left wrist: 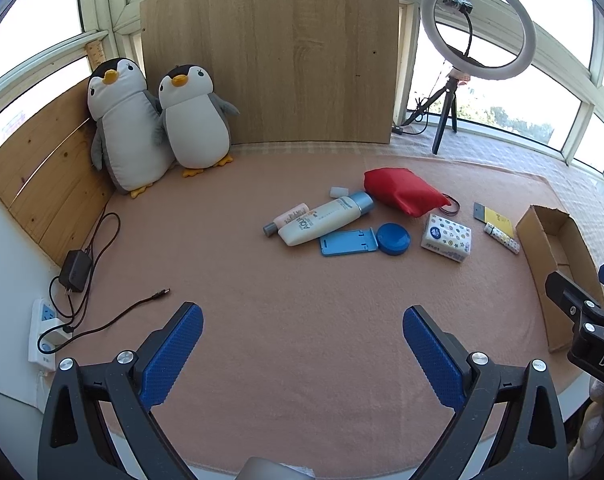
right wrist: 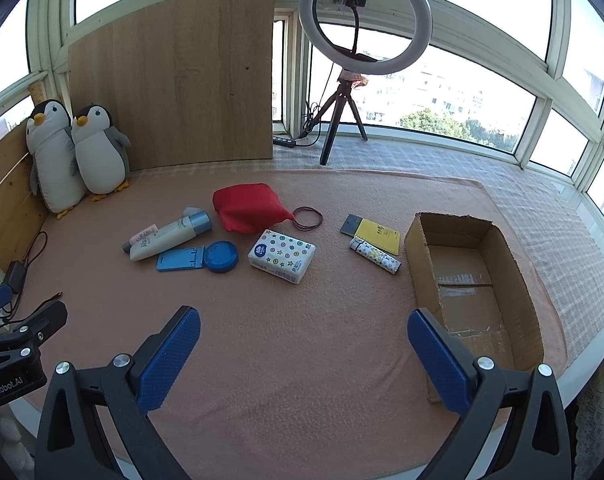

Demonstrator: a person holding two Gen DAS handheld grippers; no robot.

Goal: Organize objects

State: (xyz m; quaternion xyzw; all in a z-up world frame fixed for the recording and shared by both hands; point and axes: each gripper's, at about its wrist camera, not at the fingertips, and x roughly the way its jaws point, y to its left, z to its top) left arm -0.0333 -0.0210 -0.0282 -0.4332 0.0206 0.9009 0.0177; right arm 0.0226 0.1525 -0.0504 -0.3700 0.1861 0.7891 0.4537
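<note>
Small items lie scattered on a pink blanket (right wrist: 302,340): a red pouch (right wrist: 247,208), a white lotion tube (right wrist: 169,236), a blue phone stand (right wrist: 179,260), a round blue tin (right wrist: 221,256), a patterned tissue pack (right wrist: 281,256), a lighter (right wrist: 376,260) and a yellow notepad (right wrist: 378,232). An open cardboard box (right wrist: 418,236) sits to their right, with nothing loose in it. My left gripper (left wrist: 302,320) and right gripper (right wrist: 304,322) both hang wide open above the near blanket, holding nothing. The same red pouch (left wrist: 402,192) and box (left wrist: 542,264) show in the left wrist view.
Two plush penguins (left wrist: 157,120) lean in the back left corner against wooden boards (left wrist: 269,52). A ring light on a tripod (right wrist: 354,60) stands at the back by the windows. A power strip (left wrist: 41,332), an adapter and loose cables lie along the left edge.
</note>
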